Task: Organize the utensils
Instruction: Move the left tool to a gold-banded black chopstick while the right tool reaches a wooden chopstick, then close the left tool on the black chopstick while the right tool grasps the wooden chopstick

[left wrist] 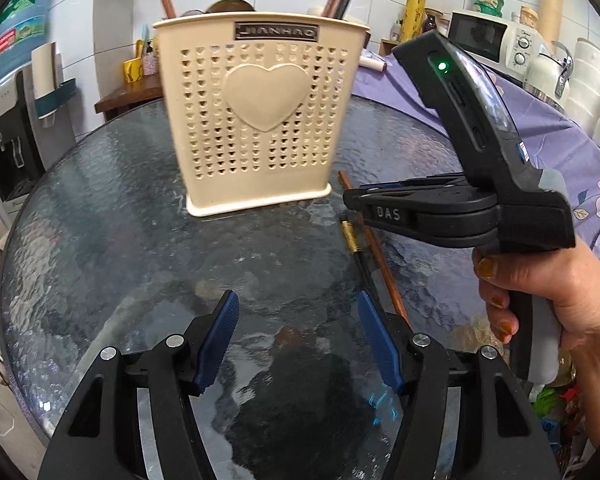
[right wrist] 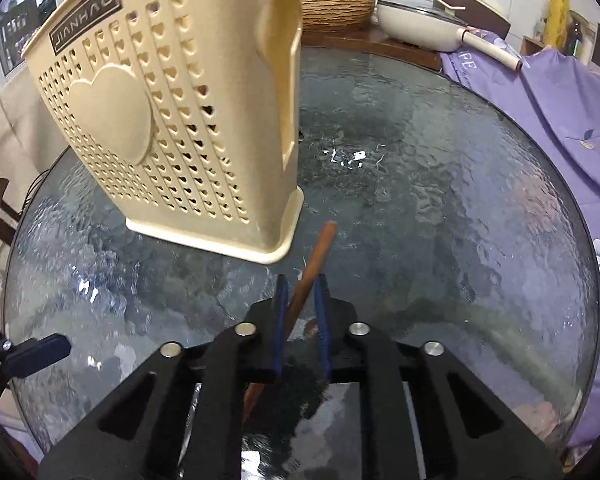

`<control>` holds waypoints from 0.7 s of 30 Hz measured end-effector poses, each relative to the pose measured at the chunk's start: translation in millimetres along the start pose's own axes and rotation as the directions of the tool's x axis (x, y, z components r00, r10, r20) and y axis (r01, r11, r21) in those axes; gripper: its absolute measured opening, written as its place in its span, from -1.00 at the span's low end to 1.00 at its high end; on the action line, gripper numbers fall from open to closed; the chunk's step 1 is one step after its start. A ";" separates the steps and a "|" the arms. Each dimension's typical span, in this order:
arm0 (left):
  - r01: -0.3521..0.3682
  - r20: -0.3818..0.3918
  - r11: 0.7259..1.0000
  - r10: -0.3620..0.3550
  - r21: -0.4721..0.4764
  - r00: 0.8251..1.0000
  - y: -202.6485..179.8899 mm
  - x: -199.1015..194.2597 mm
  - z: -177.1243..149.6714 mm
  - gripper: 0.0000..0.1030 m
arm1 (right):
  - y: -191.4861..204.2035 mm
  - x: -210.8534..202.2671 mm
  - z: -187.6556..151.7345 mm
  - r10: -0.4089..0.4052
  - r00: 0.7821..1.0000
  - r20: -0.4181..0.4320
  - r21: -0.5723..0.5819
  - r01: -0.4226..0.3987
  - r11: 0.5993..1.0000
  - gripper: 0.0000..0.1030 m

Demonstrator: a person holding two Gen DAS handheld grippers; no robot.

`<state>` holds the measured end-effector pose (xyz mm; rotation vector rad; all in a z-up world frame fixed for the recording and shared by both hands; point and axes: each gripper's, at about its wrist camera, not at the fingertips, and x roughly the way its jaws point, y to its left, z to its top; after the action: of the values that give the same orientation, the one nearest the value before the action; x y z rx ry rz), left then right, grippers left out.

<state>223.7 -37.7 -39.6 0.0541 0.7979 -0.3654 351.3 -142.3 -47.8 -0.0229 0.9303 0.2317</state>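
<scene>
Chopsticks (left wrist: pixel 374 248), two, lie beside one holder (left wrist: pixel 260 120); right gripper (right wrist: pixel 300 284) pinches one, left gripper (left wrist: pixel 296 312) spread.

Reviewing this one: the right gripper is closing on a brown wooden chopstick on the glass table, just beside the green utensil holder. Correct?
Not quite: the utensil holder is beige, not green, as the right wrist view shows. The rest holds: the right gripper has the brown wooden chopstick between its nearly closed jaws on the glass table.

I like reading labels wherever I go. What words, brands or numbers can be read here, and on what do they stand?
"JIANHAO": dark nameplate near the top of the beige utensil holder.
"DAS": side of the right gripper.
"FE": end of a partly hidden word on the purple cloth.
Water jug label and microwave dial markings: too blurred to read.
</scene>
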 end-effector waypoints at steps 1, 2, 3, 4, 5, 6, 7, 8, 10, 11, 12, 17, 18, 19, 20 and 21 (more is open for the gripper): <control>0.005 -0.003 1.000 -0.005 0.004 1.000 -1.5 1.6 1.1 0.18 | -3.9 -0.7 -0.3 0.017 1.000 -0.008 0.002 -0.017 1.000 -0.76; 0.013 -0.006 1.000 -0.013 0.011 1.000 -3.5 3.7 2.3 0.18 | -6.9 -1.3 -0.7 0.025 1.000 -0.013 -0.001 -0.025 1.000 -0.76; 0.019 -0.009 1.000 -0.019 0.017 1.000 -5.6 5.5 3.3 0.18 | -9.5 -2.4 -1.3 0.029 0.999 -0.018 -0.013 -0.029 1.000 -0.77; 0.024 -0.014 0.999 -0.024 0.025 1.000 -7.8 7.4 4.4 0.18 | -11.4 -3.4 -2.4 0.028 0.999 -0.019 -0.019 -0.029 0.999 -0.78; 0.030 -0.019 0.999 -0.029 0.035 0.999 -10.8 9.9 6.3 0.18 | -13.4 -4.4 -3.3 0.028 0.999 -0.021 -0.022 -0.028 0.999 -0.78; 0.036 -0.024 0.998 -0.035 0.045 0.999 -13.8 12.7 8.6 0.18 | -18.7 -4.2 -3.0 0.030 0.999 -0.023 -0.019 -0.030 0.999 -0.79; 0.039 -0.028 0.998 -0.038 0.050 0.999 -15.8 14.2 9.4 0.18 | -23.1 -5.0 -3.6 0.031 0.999 -0.027 -0.013 -0.031 0.999 -0.79; 0.044 -0.035 0.997 -0.042 0.056 0.999 -18.7 17.0 11.7 0.15 | -27.4 -5.7 -4.1 0.028 0.999 -0.028 -0.005 -0.029 1.000 -0.79; 0.051 -0.048 0.997 -0.048 0.061 0.998 -23.3 22.3 15.8 0.06 | -35.1 -5.6 -5.5 0.025 0.999 -0.028 0.004 -0.024 1.000 -0.79; 0.055 -0.059 0.996 -0.051 0.065 0.997 -25.8 26.2 18.0 0.00 | -39.3 -5.4 -5.5 0.019 0.999 -0.028 0.004 -0.019 1.000 -0.79; 0.056 -0.069 0.996 -0.051 0.071 0.996 -27.8 29.7 20.2 -0.11 | -42.2 -4.3 -4.5 0.015 0.999 -0.029 0.003 -0.015 1.000 -0.79; 0.050 -0.109 0.995 -0.041 0.083 0.993 -34.9 47.7 31.1 -0.29 | -50.2 -5.6 -5.7 0.000 0.999 -0.032 -0.006 -0.001 1.000 -0.79; 0.047 -0.111 0.996 -0.037 0.081 0.993 -35.4 49.7 32.3 -0.33 | -51.7 -5.5 -5.9 0.002 0.999 -0.033 -0.005 -0.003 1.000 -0.79; 0.043 -0.114 0.996 -0.034 0.078 0.993 -35.6 51.7 33.1 -0.35 | -52.8 -5.5 -5.6 0.004 0.999 -0.034 -0.005 -0.004 1.000 -0.79; 0.041 -0.118 0.997 -0.033 0.071 0.993 -35.6 54.6 34.1 -0.40 | -53.7 -5.2 -5.1 0.005 0.999 -0.035 -0.006 -0.005 1.000 -0.79; 0.033 -0.116 0.997 -0.025 0.072 0.993 -36.1 56.3 35.4 -0.46 | -53.9 -4.6 -5.0 0.004 0.999 -0.036 -0.007 -0.004 1.000 -0.79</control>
<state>271.8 -94.9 -51.5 0.1341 0.8998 -0.4225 356.0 -196.3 -51.4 -0.0317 0.9652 0.2385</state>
